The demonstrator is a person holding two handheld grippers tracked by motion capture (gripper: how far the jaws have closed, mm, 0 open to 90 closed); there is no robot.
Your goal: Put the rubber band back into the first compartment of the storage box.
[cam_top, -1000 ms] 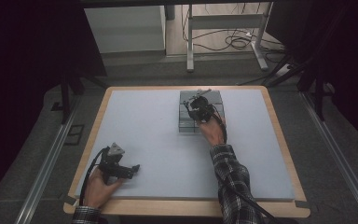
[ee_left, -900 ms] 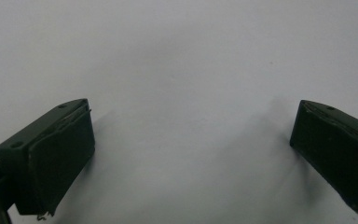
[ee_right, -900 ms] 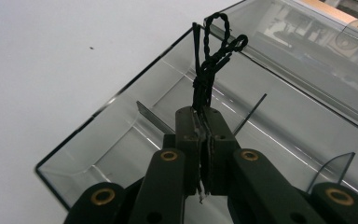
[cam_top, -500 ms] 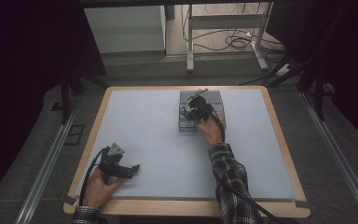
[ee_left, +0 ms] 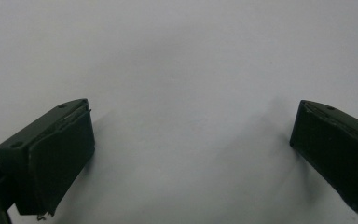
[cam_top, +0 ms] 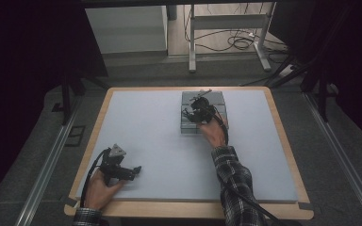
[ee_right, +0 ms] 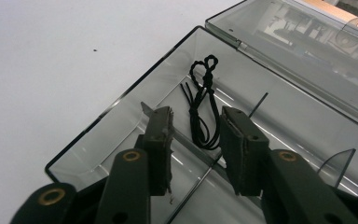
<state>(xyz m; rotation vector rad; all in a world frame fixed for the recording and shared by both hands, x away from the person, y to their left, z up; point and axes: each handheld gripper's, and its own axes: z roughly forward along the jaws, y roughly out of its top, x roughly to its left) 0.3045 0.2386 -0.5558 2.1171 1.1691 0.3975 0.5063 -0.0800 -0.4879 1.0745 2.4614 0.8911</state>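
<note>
**Cord lying in the open box**

White mat (cam_top: 146, 136) covers the table. From above, my right gripper (ee_right: 195, 133) hides the clear box (ee_right: 121, 126); its own camera shows a black cord (ee_right: 200, 107) lying inside, long axis near-to-far, loop at far end. Its jaws have just been opening, gripping nothing. My left gripper (ee_left: 191, 154) stands wide, empty, near left.

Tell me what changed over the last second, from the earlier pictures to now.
The right gripper has just been opening its jaws above the clear plastic compartment box; the black knotted cord lies loose in the box, between the jaws but not pressed by them. Both hands, the box and the open left gripper stayed put.
</note>
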